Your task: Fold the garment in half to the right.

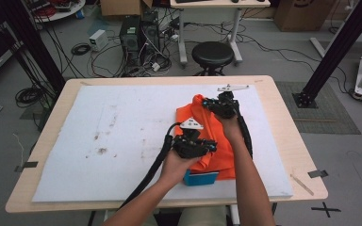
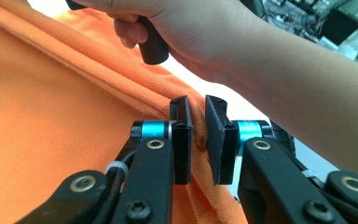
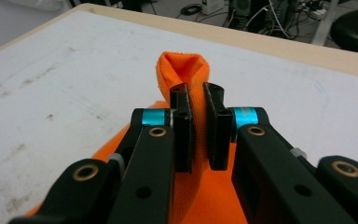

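Folding is midway: the left gripper (image 1: pixel 201 145) and right gripper (image 1: pixel 222 107) each clamp the orange cloth (image 1: pixel 215 136) (partly bunched) near the white mat's (image 1: pixel 122 141) right edge; flattening remains.

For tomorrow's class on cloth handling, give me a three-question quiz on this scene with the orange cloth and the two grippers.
1. True or false: the left gripper has its jaws closed on a fold of the orange cloth.
2. What does the right gripper pinch? A) the blue box, B) a bunched edge of the orange cloth, C) nothing.
3. What lies between the cloth and the wooden table?

Key: 1 true. 2 B. 3 a white mat.
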`<state>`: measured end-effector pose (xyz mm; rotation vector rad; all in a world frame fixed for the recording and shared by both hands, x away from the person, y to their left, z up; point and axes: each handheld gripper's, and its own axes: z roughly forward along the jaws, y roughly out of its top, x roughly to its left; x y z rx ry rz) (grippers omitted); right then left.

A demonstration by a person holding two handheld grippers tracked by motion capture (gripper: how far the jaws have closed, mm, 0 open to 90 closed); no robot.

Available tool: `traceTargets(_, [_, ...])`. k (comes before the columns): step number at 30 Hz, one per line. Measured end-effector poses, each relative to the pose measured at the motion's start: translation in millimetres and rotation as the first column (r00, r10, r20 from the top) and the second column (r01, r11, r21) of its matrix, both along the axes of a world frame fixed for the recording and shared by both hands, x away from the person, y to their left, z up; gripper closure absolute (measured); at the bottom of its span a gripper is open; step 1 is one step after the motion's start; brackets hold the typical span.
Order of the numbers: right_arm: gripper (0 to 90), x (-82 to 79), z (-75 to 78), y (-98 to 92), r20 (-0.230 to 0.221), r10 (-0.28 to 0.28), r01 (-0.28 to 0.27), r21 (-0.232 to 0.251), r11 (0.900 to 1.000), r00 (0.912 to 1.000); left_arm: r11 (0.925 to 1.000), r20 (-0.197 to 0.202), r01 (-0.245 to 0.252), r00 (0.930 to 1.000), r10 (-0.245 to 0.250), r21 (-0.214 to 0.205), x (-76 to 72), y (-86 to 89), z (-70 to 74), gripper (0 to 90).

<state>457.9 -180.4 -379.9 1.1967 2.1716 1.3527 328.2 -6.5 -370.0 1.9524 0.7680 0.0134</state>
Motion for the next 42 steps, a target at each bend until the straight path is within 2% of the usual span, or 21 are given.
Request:
traceTargets(7, [84.0, 0.4, -7.2, -24.2, -0.008, -0.045, 0.045, 0.003, 0.999, 0.9989, 0.9997, -0.027, 0.012, 0.9996, -0.011, 0.022, 7.0, -27.4, -7.1, 80.6])
traceTargets(15, [84.0, 1.7, -16.4, -42.6, -0.02, -0.078, 0.078, -0.002, 0.997, 0.9968, 0.9983, -0.051, 0.018, 0.9986, -0.015, 0.056, 12.8, -54.8, -19.7, 80.1])
traceTargets(23, [83.8, -0.8, -24.8, -64.8, -0.037, -0.13, 0.13, 0.006, 0.9915, 0.9908, 0.9971, -0.063, 0.029, 0.9977, -0.025, 0.07, 14.7, -73.8, -31.8, 80.2])
traceTargets(30, [82.7, -3.7, -33.7, -76.1, -0.05, -0.167, 0.167, -0.009, 0.9859, 0.9846, 0.996, -0.076, 0.029, 0.9968, -0.022, 0.085, 16.3, -86.5, -40.4, 79.5])
traceTargets(32, [81.2, -4.3, -35.9, -78.6, -0.055, -0.182, 0.181, -0.014, 0.9833, 0.9818, 0.9964, -0.083, 0.02, 0.9965, -0.013, 0.083, 17.3, -88.0, -42.1, 74.3])
traceTargets(34, [74.3, -5.0, -37.7, -80.0, -0.059, -0.192, 0.192, -0.018, 0.9813, 0.9795, 0.996, -0.097, 0.016, 0.9953, -0.008, 0.087, 18.4, -86.1, -42.5, 63.3])
traceTargets(35, [67.3, -5.6, -38.3, -81.3, -0.056, -0.198, 0.197, -0.02, 0.9802, 0.9787, 0.9966, -0.094, 0.014, 0.9956, -0.007, 0.081, 18.3, -83.3, -41.7, 57.3])
traceTargets(38, [52.5, -7.3, -38.2, -86.6, -0.062, -0.212, 0.213, 0.013, 0.977, 0.9754, 0.9989, -0.058, 0.004, 0.9983, -0.001, 0.046, 16.9, -70.3, -37.6, 50.5])
traceTargets(41, [47.2, -12.1, -34.7, -90.8, -0.034, -0.226, 0.227, 0.034, 0.9733, 0.9736, 0.9998, 0.028, -0.019, 0.9994, 0.019, -0.001, 16.3, -49.5, -35.1, 44.1])
traceTargets(42, [46.2, -14.8, -32.5, -91.4, -0.022, -0.227, 0.228, 0.034, 0.9731, 0.9736, 0.9995, 0.04, -0.029, 0.9988, 0.029, -0.012, 16.3, -44.1, -35.0, 39.1])
